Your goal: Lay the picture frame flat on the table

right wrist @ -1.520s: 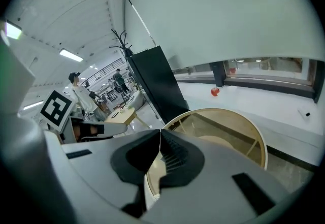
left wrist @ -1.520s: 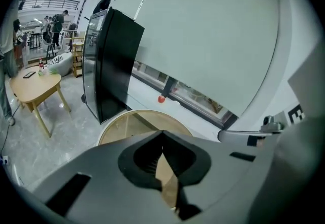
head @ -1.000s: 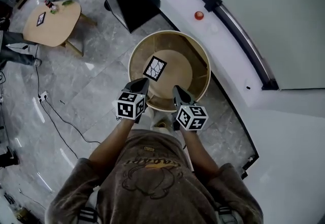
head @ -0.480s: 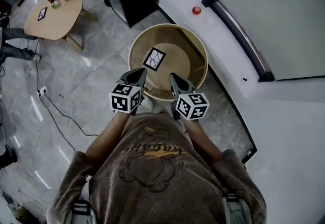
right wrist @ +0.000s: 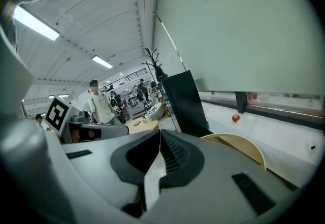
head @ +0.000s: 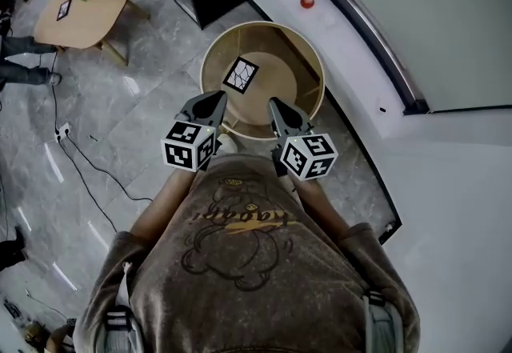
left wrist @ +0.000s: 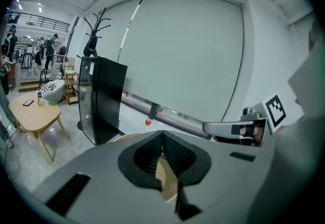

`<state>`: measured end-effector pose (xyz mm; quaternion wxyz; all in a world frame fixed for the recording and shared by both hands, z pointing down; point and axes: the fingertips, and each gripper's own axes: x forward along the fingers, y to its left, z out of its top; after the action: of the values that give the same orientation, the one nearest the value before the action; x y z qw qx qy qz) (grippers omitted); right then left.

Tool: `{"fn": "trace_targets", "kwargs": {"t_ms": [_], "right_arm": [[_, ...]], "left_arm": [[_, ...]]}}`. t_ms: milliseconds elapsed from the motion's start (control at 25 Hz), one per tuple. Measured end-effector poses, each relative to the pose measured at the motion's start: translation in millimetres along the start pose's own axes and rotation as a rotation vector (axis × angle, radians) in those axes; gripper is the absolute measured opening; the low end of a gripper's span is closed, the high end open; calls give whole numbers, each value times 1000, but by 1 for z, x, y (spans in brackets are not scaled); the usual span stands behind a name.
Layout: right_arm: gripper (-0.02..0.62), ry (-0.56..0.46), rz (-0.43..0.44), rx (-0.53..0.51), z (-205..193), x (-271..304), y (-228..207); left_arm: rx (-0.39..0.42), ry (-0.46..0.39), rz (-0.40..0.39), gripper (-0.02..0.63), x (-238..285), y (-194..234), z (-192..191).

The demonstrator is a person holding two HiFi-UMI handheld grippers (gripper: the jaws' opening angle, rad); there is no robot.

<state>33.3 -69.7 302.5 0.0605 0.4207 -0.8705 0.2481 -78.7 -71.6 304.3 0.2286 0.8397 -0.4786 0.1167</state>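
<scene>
Looking down in the head view, seeing the picture frame [head: 242, 74] resting on the round desk [head: 280, 75], seemingly flat already, so judging little or nothing left to do, while not ruling out a slight tilt. Holding the left tongs [head: 216, 99] and right tongs [head: 274, 106] over the near rim, both apart from the frame lying ahead between them. Showing pinched-together, empty tongs in the left gripper view, frame out of sight. Showing the same in the right gripper view: closed on nothing.
</scene>
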Motion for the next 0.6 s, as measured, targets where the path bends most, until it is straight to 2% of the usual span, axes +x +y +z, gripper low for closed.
{"fn": "trace_targets", "kwargs": {"t_ms": [240, 600], "right_arm": [[20, -20, 2, -7, 8, -11, 6], [20, -11, 45, -43, 1, -18, 21]], "left_arm": [[4, -27, -1, 17, -10, -5, 7], [3, -56, 5, 17, -19, -12, 6]]}}
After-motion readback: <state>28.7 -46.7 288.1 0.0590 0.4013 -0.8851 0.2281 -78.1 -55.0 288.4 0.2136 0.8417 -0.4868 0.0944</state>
